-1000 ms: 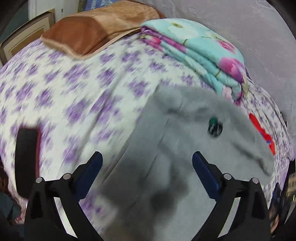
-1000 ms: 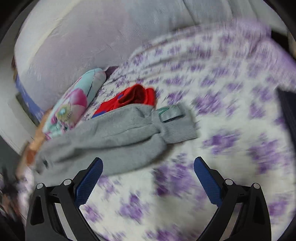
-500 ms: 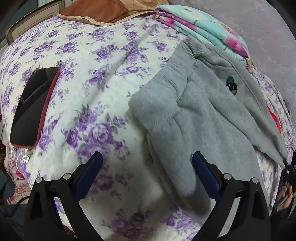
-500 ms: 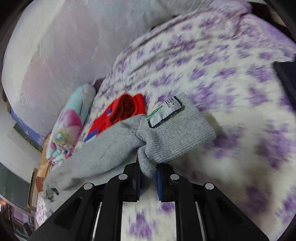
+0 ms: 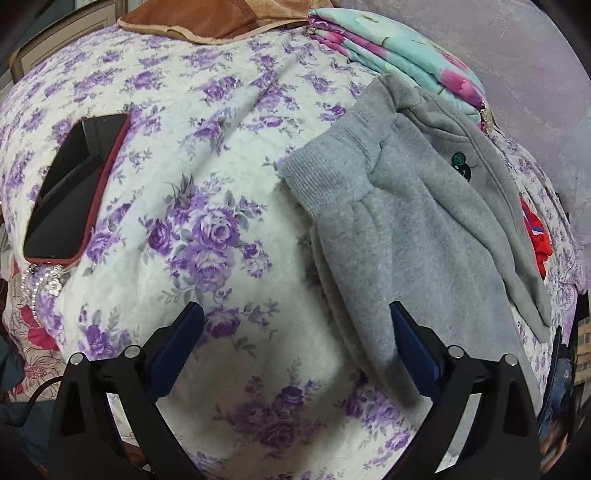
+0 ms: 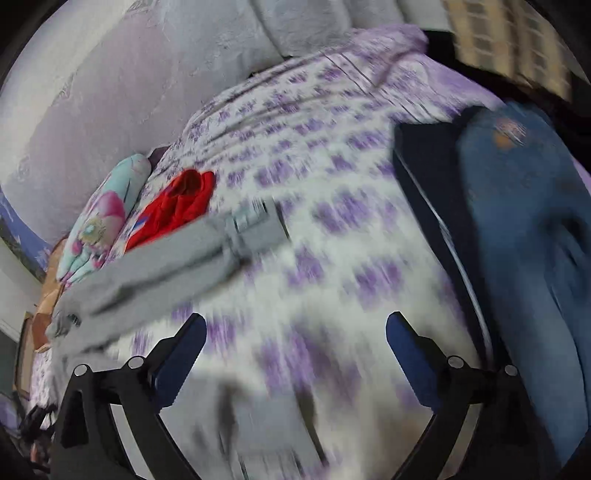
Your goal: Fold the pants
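The grey fleece pants (image 5: 417, 236) lie folded lengthwise on the purple-flowered bedspread (image 5: 207, 206), ribbed waistband toward the upper left, a small green logo on them. My left gripper (image 5: 295, 343) is open and empty just in front of their near edge. In the blurred right wrist view the pants (image 6: 159, 266) stretch to the left, cuff end with a label near the middle. My right gripper (image 6: 295, 347) is open and empty, apart from the pants.
A phone in a red case (image 5: 74, 188) lies at the left. A folded teal floral blanket (image 5: 399, 59) and a brown pillow (image 5: 207, 18) are at the back. A red garment (image 6: 173, 210) lies beyond the pants. Blue jeans (image 6: 524, 251) are at the right.
My right gripper let go of the pants cuff, opened and pulled back to the right. My left gripper stayed open and hardly moved.
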